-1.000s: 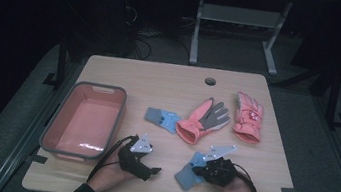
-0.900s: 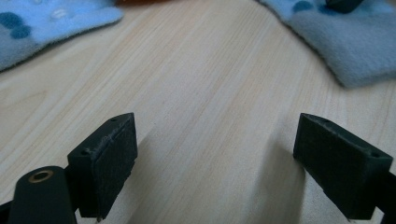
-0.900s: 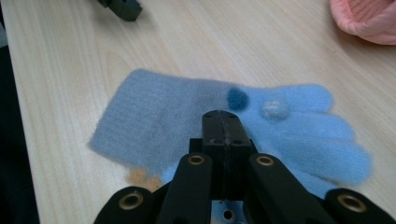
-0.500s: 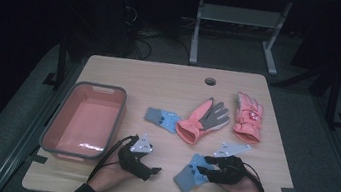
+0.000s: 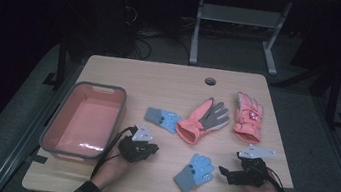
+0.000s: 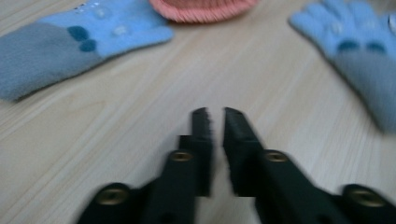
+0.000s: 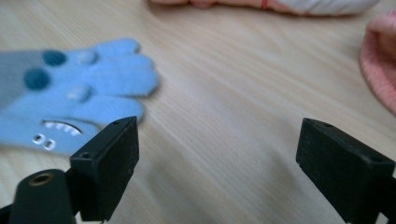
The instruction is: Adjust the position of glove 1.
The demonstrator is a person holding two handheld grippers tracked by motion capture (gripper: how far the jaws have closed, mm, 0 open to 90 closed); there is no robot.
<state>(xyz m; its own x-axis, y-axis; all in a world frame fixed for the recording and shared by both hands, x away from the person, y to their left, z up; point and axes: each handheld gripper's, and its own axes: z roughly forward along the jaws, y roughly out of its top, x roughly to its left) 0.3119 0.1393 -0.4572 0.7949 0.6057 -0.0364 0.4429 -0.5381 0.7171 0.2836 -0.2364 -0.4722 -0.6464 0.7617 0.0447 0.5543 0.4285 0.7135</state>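
- Left gripper [image 5: 148,149]: rests low over the table [image 5: 160,79] near its front edge. Its jaws have just been closing and now stand together with only a thin slit between the tips; nothing lies between them.
- Right gripper [image 5: 224,172]: also low over the table, well apart from the left one. Its jaws have just been opening and now stand wide apart, with bare wood between them and no contact with any thing.
- Near blue glove [image 5: 195,171]: lies flat on the table between the two grippers, just beside the right gripper's tips. In the right gripper view its fingertips [image 7: 116,79] sit just outside and ahead of the left-hand jaw.
- Far blue glove [image 5: 162,119]: lies ahead of the left gripper, near it but apart.
- Pink-and-grey glove [image 5: 204,119]: lies farther ahead, between the two grippers' lines.
- Pink glove [image 5: 248,116]: lies ahead of the right gripper, well apart.
- Pink tub [image 5: 90,87]: stands just to the outer side of the left gripper.
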